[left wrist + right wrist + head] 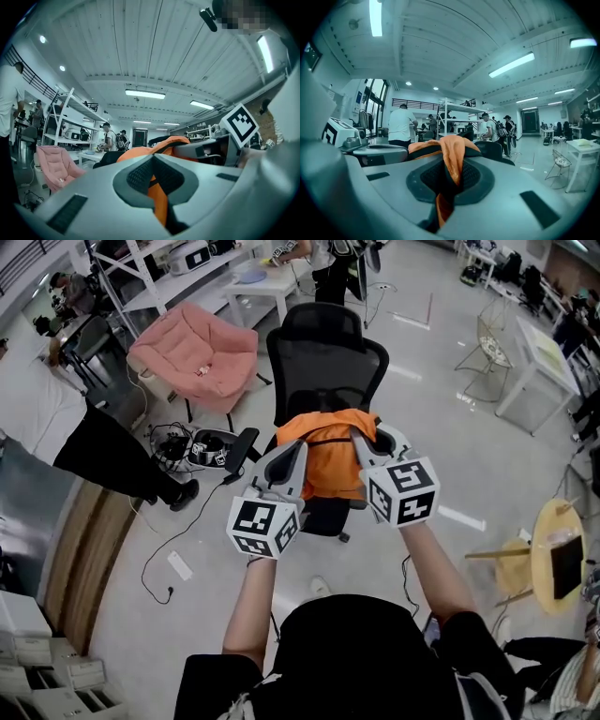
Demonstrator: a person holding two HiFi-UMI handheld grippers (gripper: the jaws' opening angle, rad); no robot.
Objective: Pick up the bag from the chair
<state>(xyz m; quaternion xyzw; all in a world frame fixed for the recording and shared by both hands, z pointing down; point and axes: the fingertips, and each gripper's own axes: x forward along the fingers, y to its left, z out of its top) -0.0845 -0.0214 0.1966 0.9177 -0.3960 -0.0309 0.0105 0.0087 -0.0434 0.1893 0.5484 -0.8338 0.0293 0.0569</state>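
Observation:
An orange bag (330, 454) with black trim hangs lifted in front of the black mesh office chair (325, 362), above its seat. My left gripper (298, 457) is shut on the bag's left side; orange strap fabric (159, 197) is pinched between its jaws. On the bag's right side my right gripper (364, 448) is shut too, with an orange and black strap (449, 180) running through its jaws. The bag's body (440, 147) bulges just beyond the jaws. The chair seat is mostly hidden under the bag.
A pink padded chair (199, 354) stands to the left, with cables and a device (208, 448) on the floor beside it. A white table (539, 357) is at the right, a small round wooden table (555, 554) nearer. People stand at the back shelves (108, 138).

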